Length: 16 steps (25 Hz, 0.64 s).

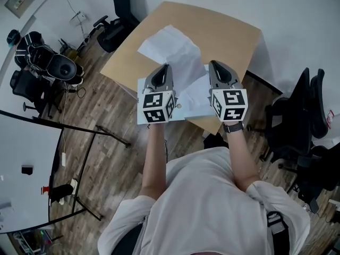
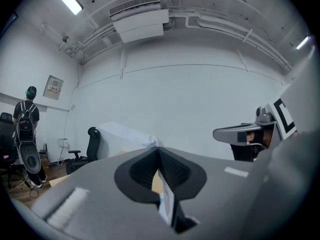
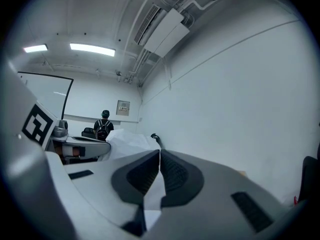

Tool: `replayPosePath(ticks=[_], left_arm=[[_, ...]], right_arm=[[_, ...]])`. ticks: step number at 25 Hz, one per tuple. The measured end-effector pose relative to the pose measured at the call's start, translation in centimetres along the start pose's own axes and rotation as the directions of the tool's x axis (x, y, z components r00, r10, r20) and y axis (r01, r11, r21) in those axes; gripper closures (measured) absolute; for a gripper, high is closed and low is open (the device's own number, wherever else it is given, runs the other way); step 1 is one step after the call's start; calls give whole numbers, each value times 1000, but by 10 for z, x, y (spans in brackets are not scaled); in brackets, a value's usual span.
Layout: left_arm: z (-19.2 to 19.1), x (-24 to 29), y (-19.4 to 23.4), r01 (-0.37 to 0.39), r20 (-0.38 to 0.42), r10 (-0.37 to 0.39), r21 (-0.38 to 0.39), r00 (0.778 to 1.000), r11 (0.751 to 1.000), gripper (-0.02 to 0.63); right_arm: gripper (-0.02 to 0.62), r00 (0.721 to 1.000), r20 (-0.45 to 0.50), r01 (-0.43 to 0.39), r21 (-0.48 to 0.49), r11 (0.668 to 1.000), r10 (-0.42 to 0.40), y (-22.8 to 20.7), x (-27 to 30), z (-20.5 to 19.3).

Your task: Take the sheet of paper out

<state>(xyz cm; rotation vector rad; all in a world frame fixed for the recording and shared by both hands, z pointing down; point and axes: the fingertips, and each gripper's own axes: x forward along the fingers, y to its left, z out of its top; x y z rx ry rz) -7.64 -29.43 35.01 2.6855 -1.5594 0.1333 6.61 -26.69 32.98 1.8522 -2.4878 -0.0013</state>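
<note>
I hold a white, creased sheet of paper [image 1: 171, 49] up above the wooden table [image 1: 234, 33]. A pale blue plastic sleeve [image 1: 194, 100] lies flat under both grippers. My left gripper [image 1: 166, 68] is shut on a thin white sheet edge [image 2: 165, 204], and the paper [image 2: 125, 133] billows beyond its jaw tips. My right gripper [image 1: 214, 65] is shut on the paper [image 3: 152, 191] too, which rises past its jaws [image 3: 129, 138]. Both grippers point level, side by side. Whether the sleeve's edge is also caught in the left jaws is hidden.
Black office chairs stand at the table's far left [image 1: 118, 15] and at the right [image 1: 300, 116]. A white board on a black frame [image 1: 26, 169] is at the left over the wood floor. A person with a backpack [image 2: 26, 129] stands far off.
</note>
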Motion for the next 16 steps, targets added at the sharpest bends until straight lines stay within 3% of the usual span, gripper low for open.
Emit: replayPosePath(ticks=[16], left_arm=[[-11,9,6,-9,-24,9,-17,1000,1000,595]], right_arm=[[581,999,-49,-3,-42,999,1,2,9,-11]])
